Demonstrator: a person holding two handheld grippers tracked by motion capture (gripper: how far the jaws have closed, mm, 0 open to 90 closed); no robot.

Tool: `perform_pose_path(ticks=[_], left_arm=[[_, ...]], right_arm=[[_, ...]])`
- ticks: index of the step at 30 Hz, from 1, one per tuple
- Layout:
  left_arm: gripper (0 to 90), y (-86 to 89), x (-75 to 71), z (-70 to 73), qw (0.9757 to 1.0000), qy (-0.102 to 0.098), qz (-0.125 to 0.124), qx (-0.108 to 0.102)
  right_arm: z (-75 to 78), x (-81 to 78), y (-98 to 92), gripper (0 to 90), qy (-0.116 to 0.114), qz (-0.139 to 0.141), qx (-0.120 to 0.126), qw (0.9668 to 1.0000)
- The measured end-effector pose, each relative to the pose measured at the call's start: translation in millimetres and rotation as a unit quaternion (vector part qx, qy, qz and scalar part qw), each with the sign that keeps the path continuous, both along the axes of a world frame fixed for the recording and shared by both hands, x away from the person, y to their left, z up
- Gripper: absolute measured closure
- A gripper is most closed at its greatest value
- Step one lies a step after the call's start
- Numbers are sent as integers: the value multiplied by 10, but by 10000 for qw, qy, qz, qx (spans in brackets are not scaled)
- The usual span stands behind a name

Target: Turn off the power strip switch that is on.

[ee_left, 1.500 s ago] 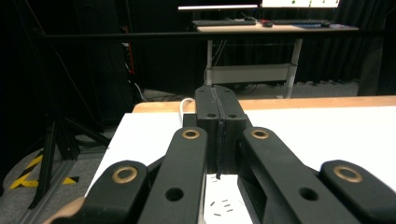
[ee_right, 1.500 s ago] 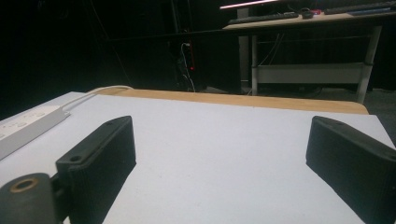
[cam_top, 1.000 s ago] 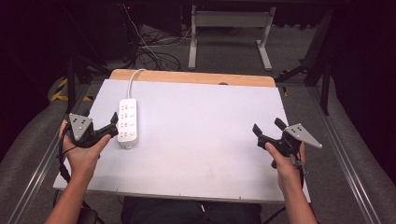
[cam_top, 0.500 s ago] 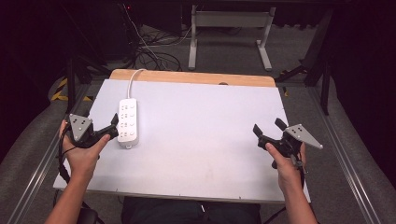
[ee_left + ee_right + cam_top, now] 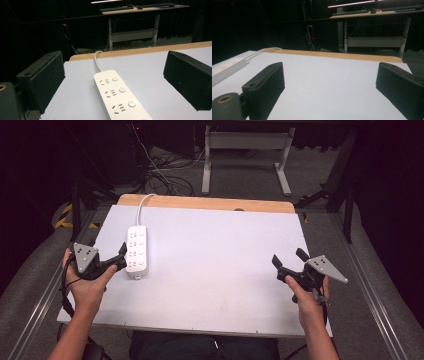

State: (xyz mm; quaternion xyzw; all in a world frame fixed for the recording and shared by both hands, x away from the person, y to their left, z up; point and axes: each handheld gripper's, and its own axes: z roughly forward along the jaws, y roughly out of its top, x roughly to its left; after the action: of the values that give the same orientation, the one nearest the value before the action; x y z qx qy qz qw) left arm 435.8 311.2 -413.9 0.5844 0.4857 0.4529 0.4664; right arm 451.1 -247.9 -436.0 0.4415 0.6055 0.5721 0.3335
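Observation:
A white power strip (image 5: 137, 251) lies on the left part of the white table top (image 5: 220, 245), its cord running off the far edge. My left gripper (image 5: 121, 256) hovers open just left of the strip's near end, jaws pointing at it. In the left gripper view the power strip (image 5: 120, 97) lies between and ahead of the wide-apart jaws of the left gripper (image 5: 115, 65), which hold nothing. My right gripper (image 5: 289, 257) is open near the table's right front, over bare surface. In the right gripper view the right gripper (image 5: 330, 70) is empty, and the power strip (image 5: 227, 68) shows far left.
A wooden strip (image 5: 210, 202) edges the table's far side. Behind it on the floor are loose cables (image 5: 165, 175) and a grey desk frame (image 5: 245, 150). Metal rails (image 5: 370, 300) run along both sides of the table.

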Motion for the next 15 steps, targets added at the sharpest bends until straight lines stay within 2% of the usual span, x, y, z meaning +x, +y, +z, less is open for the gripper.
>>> perform_pose_path(ticks=[15], left_arm=[[37, -3, 25, -12, 10000, 52, 21, -9]], right_arm=[[-4, -3, -16, 88, 14, -35, -3, 10000]])
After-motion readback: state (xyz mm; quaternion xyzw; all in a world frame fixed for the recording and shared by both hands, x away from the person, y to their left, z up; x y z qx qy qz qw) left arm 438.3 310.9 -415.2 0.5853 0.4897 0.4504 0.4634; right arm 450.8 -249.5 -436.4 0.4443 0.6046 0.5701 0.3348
